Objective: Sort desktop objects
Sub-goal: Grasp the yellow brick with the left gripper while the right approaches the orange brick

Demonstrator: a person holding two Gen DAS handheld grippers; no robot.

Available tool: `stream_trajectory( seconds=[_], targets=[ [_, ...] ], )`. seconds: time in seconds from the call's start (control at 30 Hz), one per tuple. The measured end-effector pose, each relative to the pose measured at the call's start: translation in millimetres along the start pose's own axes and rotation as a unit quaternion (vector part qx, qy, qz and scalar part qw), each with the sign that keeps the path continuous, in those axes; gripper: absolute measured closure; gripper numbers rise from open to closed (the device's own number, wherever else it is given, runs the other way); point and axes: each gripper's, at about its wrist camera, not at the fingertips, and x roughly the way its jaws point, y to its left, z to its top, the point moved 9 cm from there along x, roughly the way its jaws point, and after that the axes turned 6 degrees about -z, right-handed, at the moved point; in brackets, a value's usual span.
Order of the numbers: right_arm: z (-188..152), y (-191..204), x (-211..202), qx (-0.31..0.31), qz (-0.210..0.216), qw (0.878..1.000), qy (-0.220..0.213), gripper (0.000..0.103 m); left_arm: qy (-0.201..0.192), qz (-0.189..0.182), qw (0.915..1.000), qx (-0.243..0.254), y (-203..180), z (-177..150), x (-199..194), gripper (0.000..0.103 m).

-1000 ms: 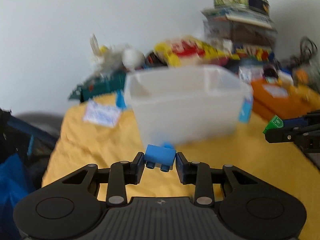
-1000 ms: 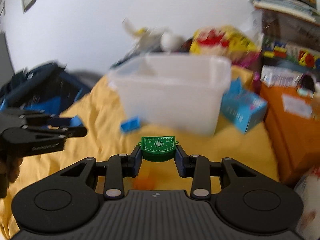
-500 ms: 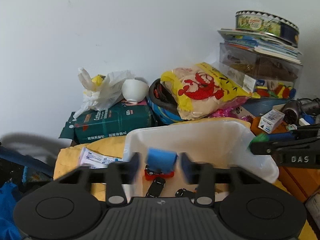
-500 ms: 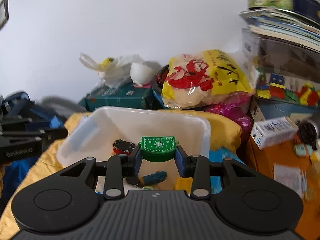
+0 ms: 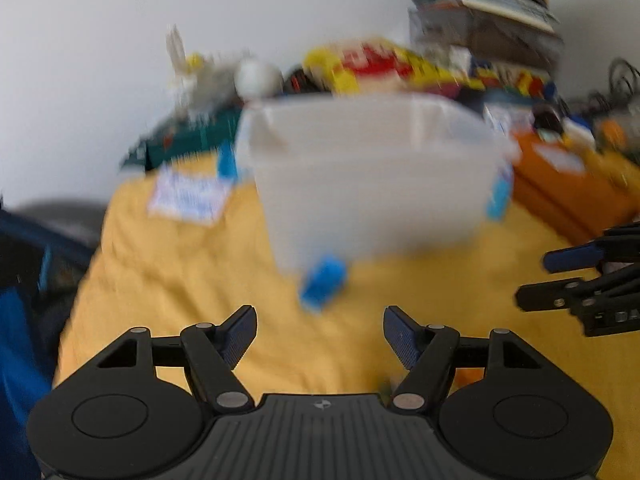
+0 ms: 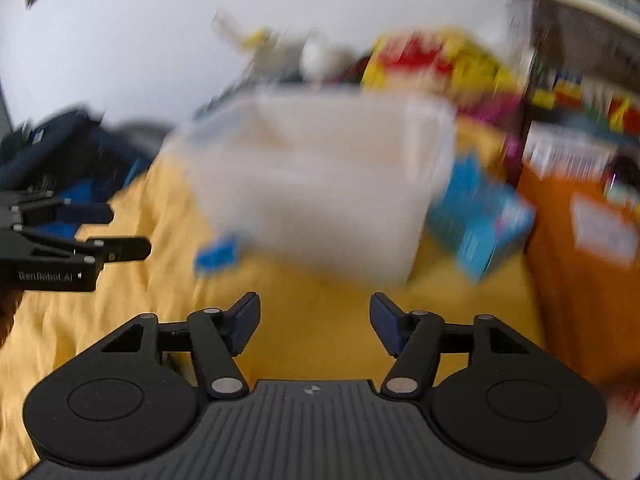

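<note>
Both views are motion-blurred. A translucent white plastic bin [image 5: 372, 176] stands on the yellow cloth [image 5: 180, 280]; it also shows in the right wrist view [image 6: 316, 184]. A small blue block [image 5: 323, 282] lies on the cloth at the bin's near foot, also seen in the right wrist view [image 6: 216, 254]. My left gripper [image 5: 320, 334] is open and empty, low over the cloth in front of the bin. My right gripper [image 6: 315, 322] is open and empty too. Each gripper shows at the edge of the other's view, the right one [image 5: 592, 280] and the left one [image 6: 80, 240].
A blue box [image 6: 480, 220] leans at the bin's right side. An orange box [image 6: 580, 264] stands at the right. Bags, a green box and stacked books and tins crowd the wall behind the bin [image 5: 380, 64]. A white paper [image 5: 188, 198] lies left of the bin.
Both grippers have opened and dropped back down in front of the bin. The blue block and the green piece they held are gone from the jaws.
</note>
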Motion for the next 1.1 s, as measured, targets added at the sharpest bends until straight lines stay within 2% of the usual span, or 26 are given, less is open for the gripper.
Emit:
stream_trajectory(
  seconds=[0.03, 0.1, 0.2, 0.3, 0.47, 0.6, 0.63, 0.73, 0.83, 0.97, 1.0, 1.07, 1.1],
  targets=[
    [-13.7, 6.4, 2.7, -0.001, 0.006, 1.000, 0.012, 0.046, 0.008, -0.006, 0.9999, 0.001, -3.5, -15.0, -1.1, 0.030],
    [-36.9, 19.3, 9.1, -0.004, 0.011, 0.999, 0.034, 0.048, 0.028, -0.012, 0.9995, 0.013, -9.8, -39.3, 1.8, 0.031],
    [-48.0, 32.3, 15.8, -0.020, 0.009, 0.999, 0.037, 0.049, 0.043, -0.017, 0.9983, 0.036, -17.6, -56.0, 9.1, 0.032],
    [-50.2, 43.8, 22.6, -0.027, 0.021, 0.998, 0.047, 0.054, 0.052, -0.012, 0.9978, 0.041, -18.8, -60.9, 19.3, 0.037],
    [-50.8, 50.7, 32.3, -0.047, 0.007, 0.998, 0.043, 0.054, 0.033, -0.006, 0.9990, 0.030, -20.1, -54.9, 25.3, 0.037],
    [-47.2, 45.8, 36.8, -0.026, 0.001, 0.999, 0.048, 0.054, 0.025, -0.021, 0.9992, 0.024, -22.5, -52.1, 25.1, 0.037],
    [-47.3, 44.1, 36.9, -0.023, 0.000, 0.998, 0.050, 0.058, 0.025, -0.024, 0.9991, 0.023, -22.5, -52.2, 24.9, 0.037],
    [-55.2, 36.9, 34.8, -0.017, -0.004, 0.998, 0.063, 0.058, 0.026, -0.023, 0.9993, 0.017, -20.6, -52.8, 27.4, 0.037],
    [-67.2, 39.4, 36.7, -0.039, -0.003, 0.997, 0.071, 0.058, 0.027, -0.031, 0.9990, 0.017, -26.1, -50.5, 32.1, 0.037],
    [-60.3, 46.6, 40.8, -0.057, -0.008, 0.997, 0.059, 0.062, 0.022, -0.029, 0.9986, 0.039, -34.9, -47.5, 38.8, 0.045],
    [-59.3, 47.4, 42.4, -0.061, -0.009, 0.996, 0.058, 0.066, 0.023, -0.032, 0.9986, 0.036, -34.8, -46.4, 40.3, 0.050],
    [-58.8, 47.8, 43.3, -0.063, -0.006, 0.996, 0.060, 0.068, 0.034, -0.041, 0.9978, 0.039, -36.2, -46.6, 42.5, 0.065],
    [-58.9, 47.2, 41.6, -0.061, -0.004, 0.996, 0.060, 0.068, 0.033, -0.040, 0.9976, 0.046, -37.2, -46.7, 41.5, 0.065]
  ],
)
